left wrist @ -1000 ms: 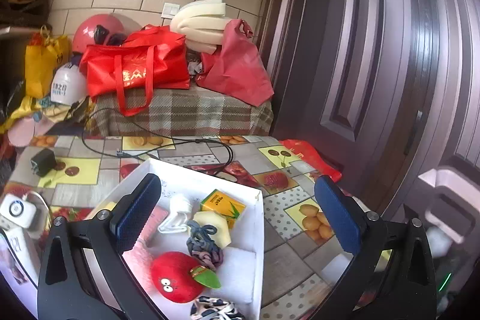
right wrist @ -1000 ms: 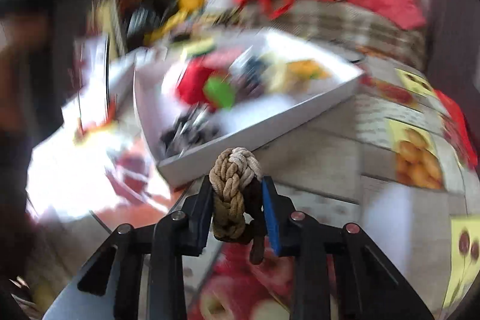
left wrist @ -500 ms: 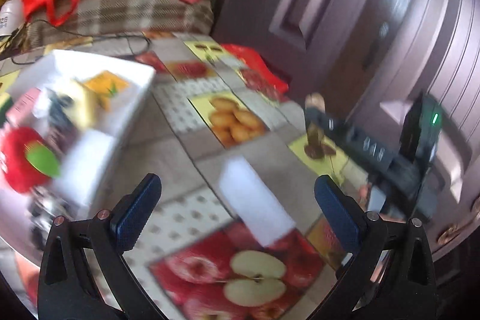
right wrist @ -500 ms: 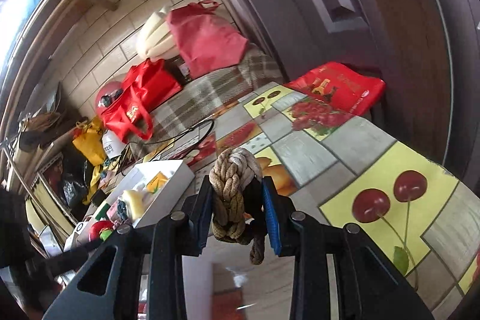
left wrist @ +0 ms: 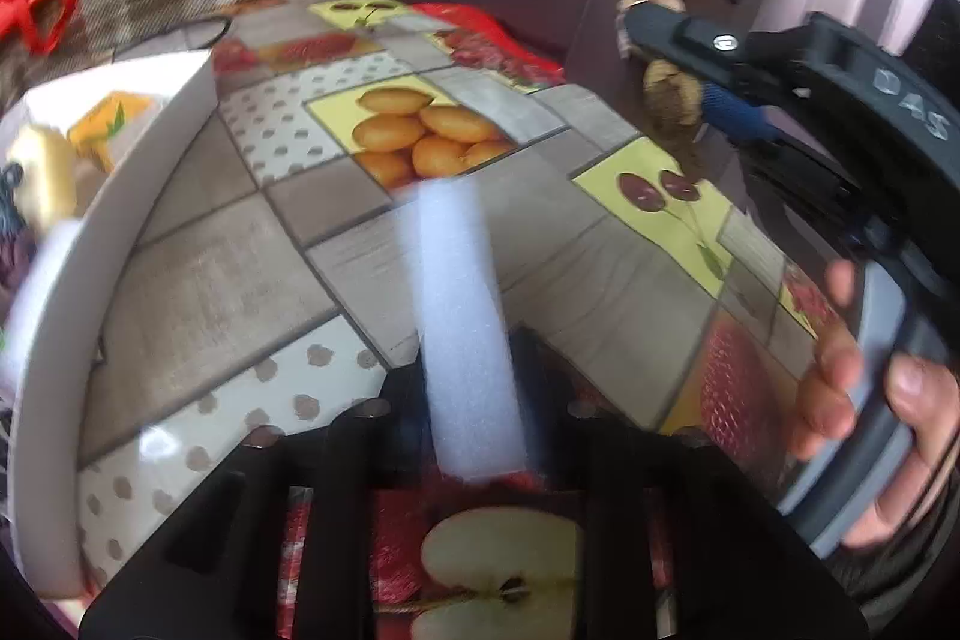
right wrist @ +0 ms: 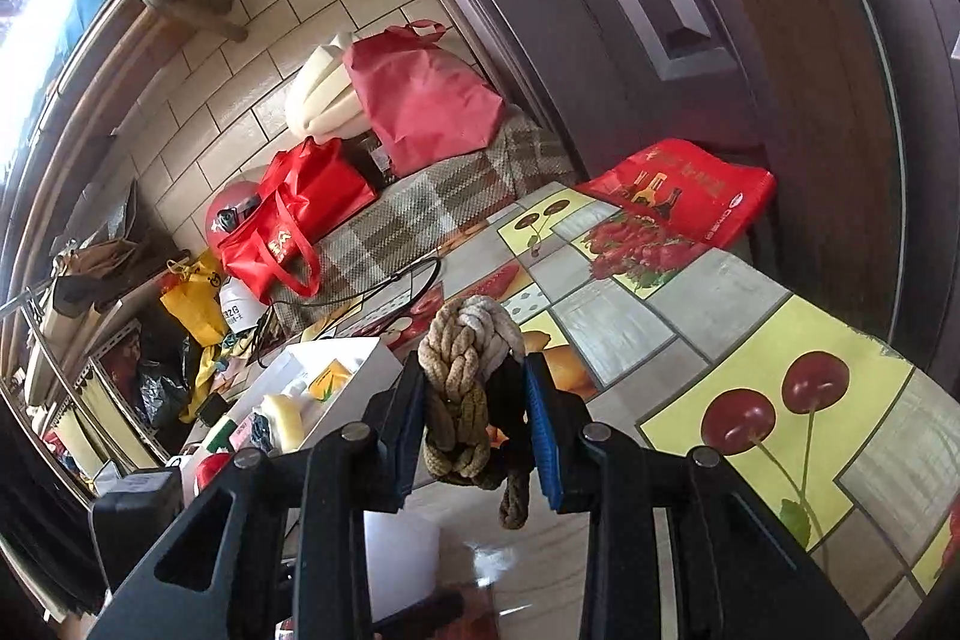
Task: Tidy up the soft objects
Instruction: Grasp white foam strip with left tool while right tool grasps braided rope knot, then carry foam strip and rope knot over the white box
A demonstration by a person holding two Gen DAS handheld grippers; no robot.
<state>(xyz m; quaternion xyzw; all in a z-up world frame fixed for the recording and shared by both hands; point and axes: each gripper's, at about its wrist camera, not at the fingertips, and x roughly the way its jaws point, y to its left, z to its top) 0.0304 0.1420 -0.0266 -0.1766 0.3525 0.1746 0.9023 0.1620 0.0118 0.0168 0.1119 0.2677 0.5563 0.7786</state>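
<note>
A: Listing largest first: table (left wrist: 198, 292), covered in a fruit-print oilcloth of oranges, cherries and apple halves. Beyond it, dark door (right wrist: 750, 58) and tiled wall (right wrist: 252, 58).

B: Noted. Next?

A: White tray (left wrist: 120, 196) on the table's left part, holding soft items: yellow carton (right wrist: 329, 379), pale sponge-like piece (right wrist: 282, 421), red plush (right wrist: 210, 469); the rest too blurred to name.

B: Entered. Background stock?

A: Red bags (right wrist: 300, 208) and pink bag (right wrist: 420, 100) on a plaid-covered surface (right wrist: 420, 202); flat red bag (right wrist: 684, 196) at the table's far edge.

B: Tools?

A: Left gripper (left wrist: 474, 400), jaws just drawn together, clamped on a white foam strip (left wrist: 462, 316) that stands up between the fingers, over the table beside the tray. Right gripper (right wrist: 474, 424), blue pads pressed on a braided rope knot (right wrist: 462, 370), tan and cream, one end hanging below; held above the table, well apart from the tray. Hand (left wrist: 870, 430) around its handle.
</note>
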